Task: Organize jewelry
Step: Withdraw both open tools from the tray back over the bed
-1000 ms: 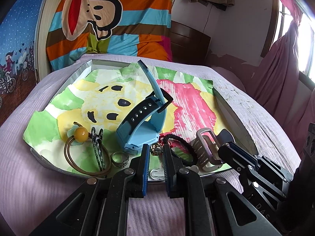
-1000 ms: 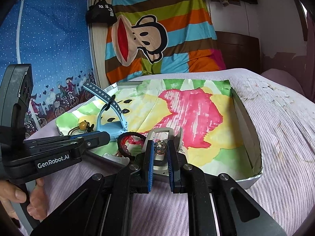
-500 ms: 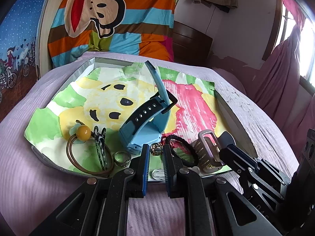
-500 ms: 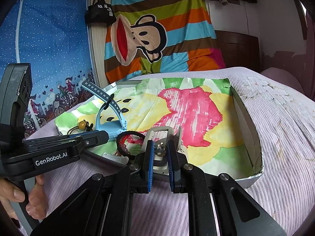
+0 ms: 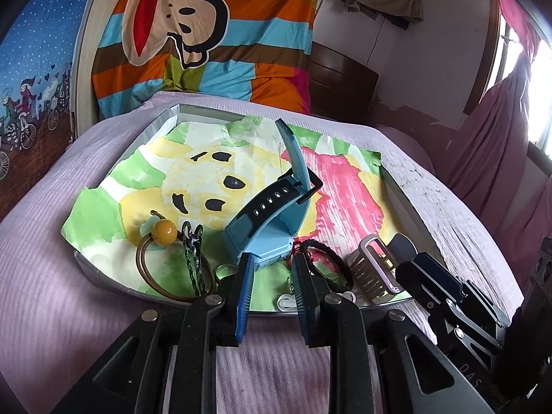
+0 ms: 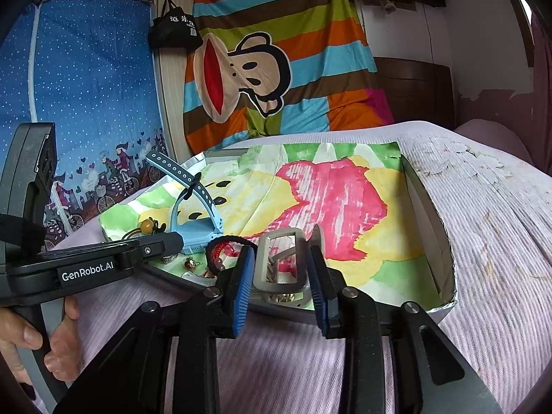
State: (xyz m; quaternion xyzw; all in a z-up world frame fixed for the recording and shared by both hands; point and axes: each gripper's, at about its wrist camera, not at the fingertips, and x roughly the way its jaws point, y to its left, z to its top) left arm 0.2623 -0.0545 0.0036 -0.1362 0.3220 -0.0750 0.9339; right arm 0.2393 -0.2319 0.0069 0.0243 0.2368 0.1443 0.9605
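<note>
A shallow tray point(image 5: 171, 114) lined with painted paper lies on the bed. In it lie a blue watch point(image 5: 272, 222), a brown hair tie with a yellow bead point(image 5: 165, 232), a dark braided chain point(image 5: 194, 258), a ring point(image 5: 224, 270), a black-and-red bracelet point(image 5: 326, 264) and a grey claw clip point(image 5: 372, 272). My left gripper point(image 5: 272, 265) hovers at the tray's near edge, its jaws opening with nothing between them. My right gripper point(image 6: 281, 258) is opening too; the claw clip point(image 6: 279, 262) shows in its gap, lying in the tray, pads not pressing. A small gold piece point(image 6: 189, 263) lies near the bracelet point(image 6: 224, 246).
The tray's right wall point(image 6: 427, 234) stands up beside the lilac bedspread point(image 6: 490, 227). A striped monkey blanket point(image 5: 207, 51) hangs behind the tray. A hand point(image 6: 58, 345) grips the left gripper's handle. A pink curtain point(image 5: 500, 131) hangs at the right.
Both grippers were shut on small metal pieces and have now opened. The pieces are gone from between the pads. Neither hand has shifted noticeably.
</note>
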